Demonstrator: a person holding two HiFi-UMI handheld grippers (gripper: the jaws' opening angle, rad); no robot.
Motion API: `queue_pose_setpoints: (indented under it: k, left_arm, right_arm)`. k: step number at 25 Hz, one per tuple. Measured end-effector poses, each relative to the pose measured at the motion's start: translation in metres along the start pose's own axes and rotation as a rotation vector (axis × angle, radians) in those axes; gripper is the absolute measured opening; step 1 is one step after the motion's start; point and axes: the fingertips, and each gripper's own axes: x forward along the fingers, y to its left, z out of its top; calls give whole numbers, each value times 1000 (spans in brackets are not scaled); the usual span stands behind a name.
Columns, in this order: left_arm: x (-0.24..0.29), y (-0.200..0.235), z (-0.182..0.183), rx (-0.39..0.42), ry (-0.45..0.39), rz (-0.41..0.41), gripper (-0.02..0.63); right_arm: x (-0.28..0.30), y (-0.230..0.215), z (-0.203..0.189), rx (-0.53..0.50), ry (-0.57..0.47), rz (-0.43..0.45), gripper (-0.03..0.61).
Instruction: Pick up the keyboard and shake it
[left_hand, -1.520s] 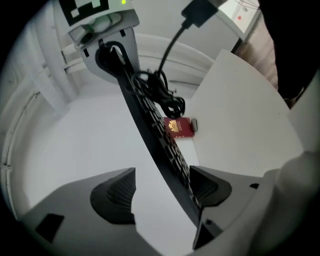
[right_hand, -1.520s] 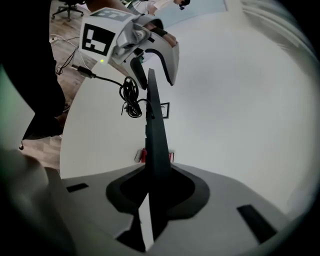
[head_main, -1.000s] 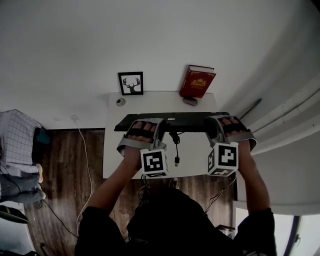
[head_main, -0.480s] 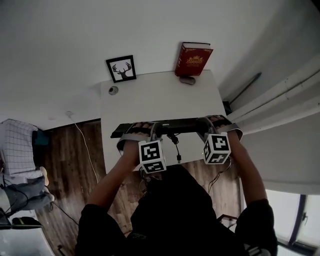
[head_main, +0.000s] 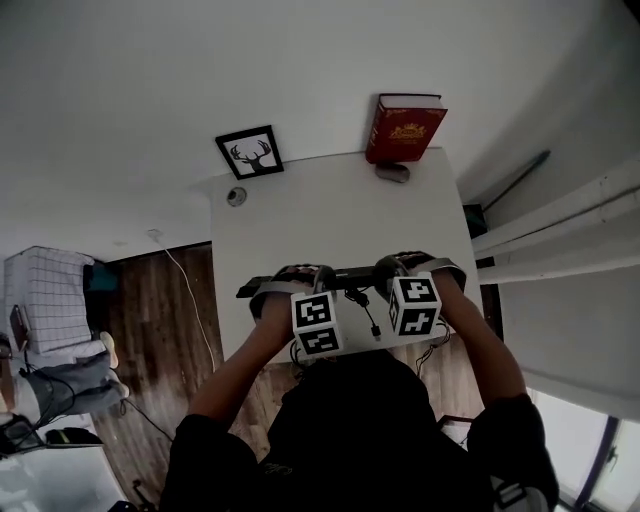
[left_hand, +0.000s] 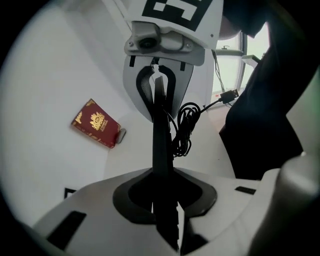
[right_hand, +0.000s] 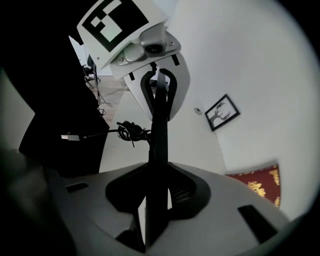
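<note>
You've brought the keyboard (head_main: 350, 278) down over the table's (head_main: 330, 215) near edge. Left gripper (head_main: 300, 273) has just been tightening on one end; right gripper (head_main: 410, 266) clamps the other. Its cable (head_main: 370, 312) dangles between them. Beyond stand a red book (head_main: 408, 130), gold title unreadable, and a deer picture (head_main: 249, 153).

Table (head_main: 340, 220): mid of the top is open, room to pass btwn the back wall and the near edge. Back edge is busier. Red book (head_main: 405, 130) stands upright at back R w/ a small grey thing (head_main: 392, 173) at its foot. Framed deer picture (head_main: 249, 153) stands at back L, w/ a small round object (head_main: 236, 197) just in front. Keyboard (head_main: 350, 278) spans the near edge, its cable (head_main: 368, 315) hanging loose under it. L of the table: wood floor (head_main: 140, 310), white cord (head_main: 185, 290) trailing across.
</note>
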Motion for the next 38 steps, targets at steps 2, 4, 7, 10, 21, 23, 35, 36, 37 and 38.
queue_pose_setpoints:
  k: [2,4,7,10,21,23,35,36,37,38]
  left_arm:
    - [21,-7,-2,-35,3,-75,83]
    - [41,-14,-2,-68,1,-144,84]
    - [68,-26,-1,-109,-8,-249,84]
    - [89,-32,-3,-115,6,-329,85]
    - [107,-11,-5,-142,-18,-525,97]
    - [109,-5,-6,-130,-26,-517,107]
    - [143,8,-38,-36,191,-108,352]
    - [149,8,-40,-53,188,-142,355]
    - [153,9,-41,-63,190,-176,356]
    - [155,11,-42,-72,197,-207,353]
  right_arm:
    - [17,5,-9,4,3,90,100]
    - [35,9,-21,3,11,161,101]
    - [57,18,-35,32,7,270,100]
    - [76,24,-44,63,0,349,101]
    - [90,1,-53,76,-89,504,106]
    - [92,-4,-54,82,-99,534,107]
    - [123,-33,-66,112,-138,813,130]
    - [125,-34,-65,107,-137,825,132]
    - [127,-35,-64,105,-137,832,132]
    - [128,-37,-64,103,-141,826,133]
